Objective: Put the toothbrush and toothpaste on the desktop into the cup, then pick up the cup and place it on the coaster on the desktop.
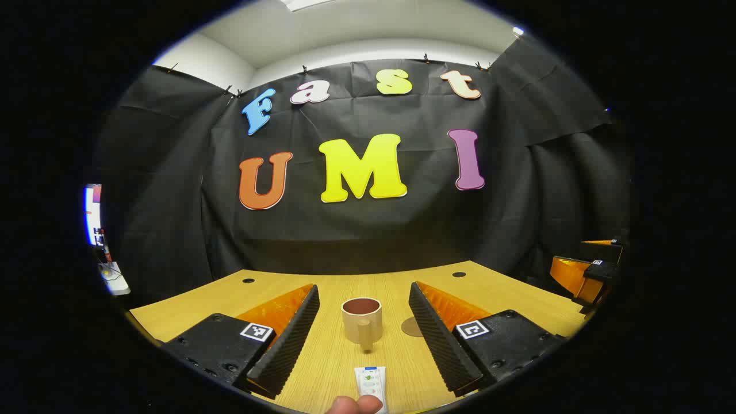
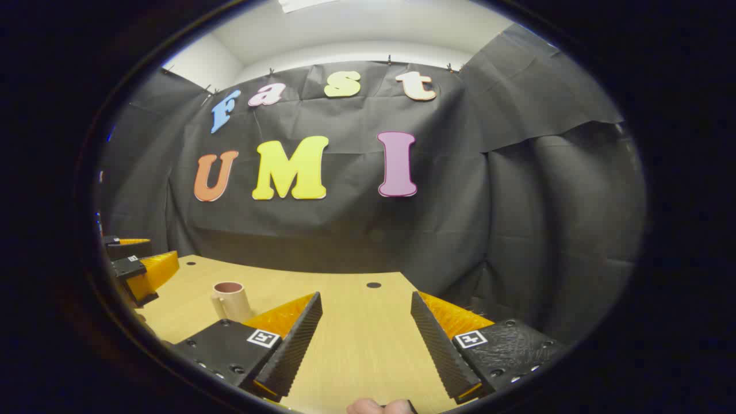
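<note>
We find the left gripper [image 1: 363, 322] with jaws open above the counter [image 1: 494, 287]; the cup [image 1: 361, 322] stands upright between them, farther off; the toothpaste [image 1: 371, 386] lies nearer; the coaster [image 1: 412, 326] sits just right of the cup; the right gripper [image 2: 366, 333] has jaws open over bare counter.

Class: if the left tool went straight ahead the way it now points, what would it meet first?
Probably the toothpaste tube lying between the left tool's open fingers, then the cup behind it; depth is uncertain.
</note>
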